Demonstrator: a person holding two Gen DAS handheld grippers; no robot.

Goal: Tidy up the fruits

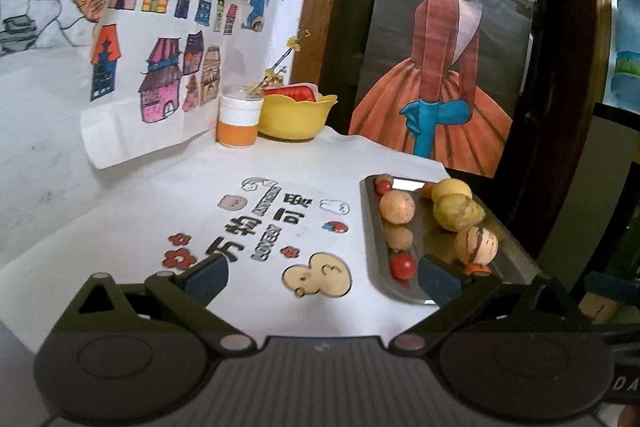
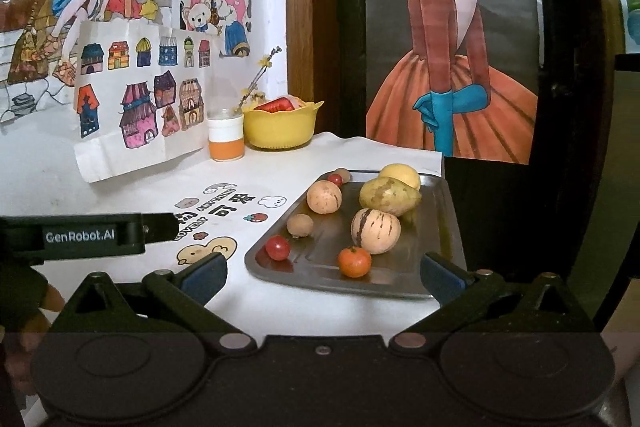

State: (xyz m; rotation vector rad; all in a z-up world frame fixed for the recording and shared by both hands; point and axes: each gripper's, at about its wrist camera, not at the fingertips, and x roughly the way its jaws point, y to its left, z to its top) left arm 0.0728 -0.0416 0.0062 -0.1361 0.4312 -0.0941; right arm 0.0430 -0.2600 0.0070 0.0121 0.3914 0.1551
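A metal tray (image 2: 440, 283) (image 1: 370, 227) lies on the right of the white table. It holds a striped pale melon (image 2: 375, 230) (image 1: 477, 245), a small orange (image 2: 354, 261), cherry tomatoes (image 2: 277, 247) (image 1: 402, 266), a tan round fruit (image 2: 324, 198) (image 1: 397, 206), a small brown fruit (image 2: 300, 225), a yellow-green mango (image 2: 389, 195) (image 1: 458, 211) and a yellow fruit (image 2: 400, 175). A yellow bowl (image 2: 280, 129) (image 1: 294, 117) stands at the back. My left gripper (image 1: 320, 277) is open over the table left of the tray. My right gripper (image 2: 324, 277) is open at the tray's near edge.
An orange-and-white jar (image 2: 226, 139) with flower sprigs stands left of the bowl, which holds something red. Drawings lean on the wall behind. Stickers mark the white tabletop (image 1: 256, 219). The table's right edge runs just past the tray. The left gripper's body (image 2: 92, 237) shows at left.
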